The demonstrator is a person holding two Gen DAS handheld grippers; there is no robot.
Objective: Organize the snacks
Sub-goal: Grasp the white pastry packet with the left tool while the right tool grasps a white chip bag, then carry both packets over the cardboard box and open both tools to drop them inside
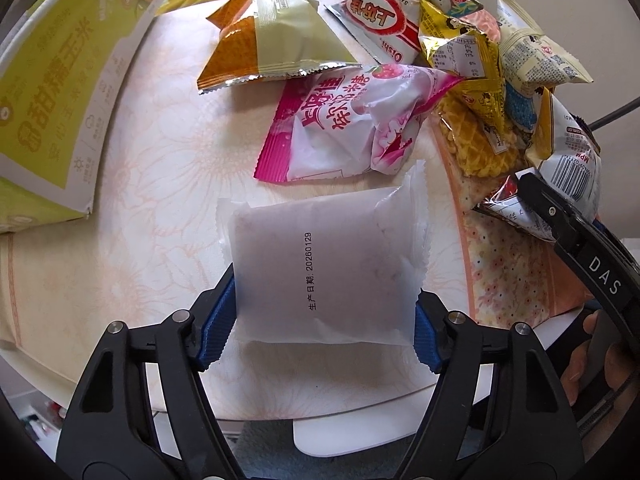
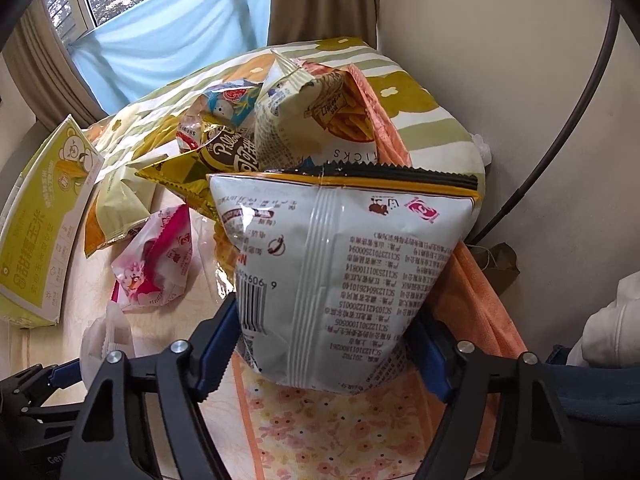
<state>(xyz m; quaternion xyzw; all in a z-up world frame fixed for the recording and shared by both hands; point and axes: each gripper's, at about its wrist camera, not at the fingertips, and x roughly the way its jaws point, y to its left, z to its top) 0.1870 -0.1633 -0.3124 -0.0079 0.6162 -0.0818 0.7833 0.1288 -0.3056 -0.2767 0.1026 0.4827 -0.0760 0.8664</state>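
Left tool: jaws closed on the sides of the translucent white flat snack pouch, blue ribbed pads pressing its two long edges. The pouch lies over the pale floral-patterned counter, just short of the pink-and-white crinkled candy bag. Its long axis runs straight away from the tool, along the printed date line; the far crimped seal points toward the candy bag.

Right tool: jaws closed on the lower part of the grey-white foil chip bag with printed back panel and barcode. The bag stands roughly upright, black-and-orange crimped top seal uppermost and centre back seam facing the camera. It sits in front of the heap of mixed snack packets, above the orange floral cloth.

Procedure, as judged from the task:
1. Maintain light pad pressure only (both packs are air-filled or soft and will likely crush or slip if squeezed).
2. Lift each pack clear of neighbouring packets before moving sideways.
3. The yellow-green cardboard box at the left is the probable destination; align each long axis with the opening.
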